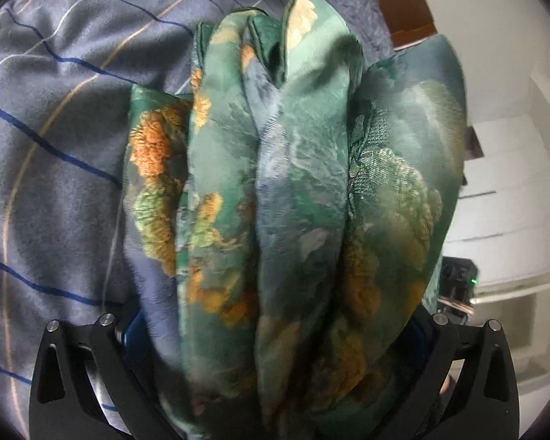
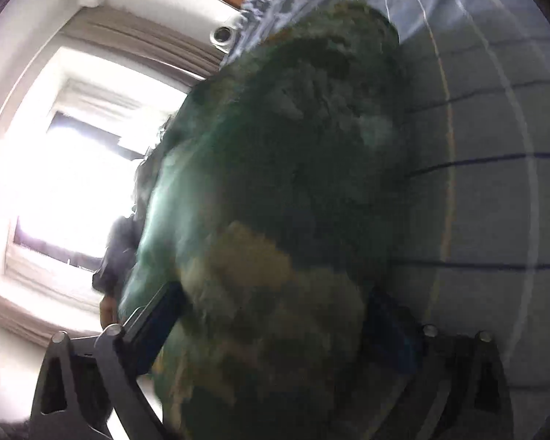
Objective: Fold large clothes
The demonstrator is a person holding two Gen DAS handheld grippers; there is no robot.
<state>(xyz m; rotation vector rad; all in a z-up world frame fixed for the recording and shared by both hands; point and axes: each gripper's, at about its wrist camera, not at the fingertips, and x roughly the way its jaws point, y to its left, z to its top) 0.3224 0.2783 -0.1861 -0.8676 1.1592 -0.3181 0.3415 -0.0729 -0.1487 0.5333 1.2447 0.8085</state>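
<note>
Grey bedding [image 1: 55, 154] with blue and tan stripes covers the bed under both cameras, with a bright window [image 2: 66, 190] off at nine o'clock in the right wrist view. I have the green floral garment [image 1: 275, 190] gathered into several thick lengthwise folds, and it fills the middle of the left view from six o'clock up toward twelve. My left gripper [image 1: 275, 348] stands wide with the bundle packed between its fingers; it appears to be pinching that thick stack, though the pads themselves are buried in cloth. My right gripper [image 2: 275, 333] is spread about as wide as it goes, with the same garment bulging between its fingers; the blur keeps me from telling whether the pads press on it or have let go. I judge I am laying the folded bundle down onto the bed. Next I need to settle it flat, free both grippers without dragging the layers apart, then smooth the stack.
</note>
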